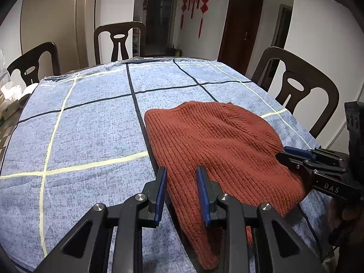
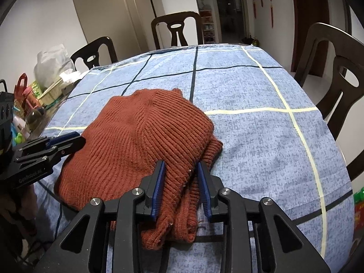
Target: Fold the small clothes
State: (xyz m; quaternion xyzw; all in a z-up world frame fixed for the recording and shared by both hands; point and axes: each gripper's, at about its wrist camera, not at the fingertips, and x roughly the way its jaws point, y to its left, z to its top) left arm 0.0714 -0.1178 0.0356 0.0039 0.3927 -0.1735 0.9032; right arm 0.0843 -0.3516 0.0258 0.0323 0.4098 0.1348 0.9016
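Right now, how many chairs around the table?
3. One chair at the far end, one at the far-left corner, one on the right side. The near side is out of view, so more may be hidden.

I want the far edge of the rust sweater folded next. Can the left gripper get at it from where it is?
Probably yes. The left gripper sits at the near edge of the sweater, and nothing stands on the blue tablecloth beyond it; it only has to pass over the knit.
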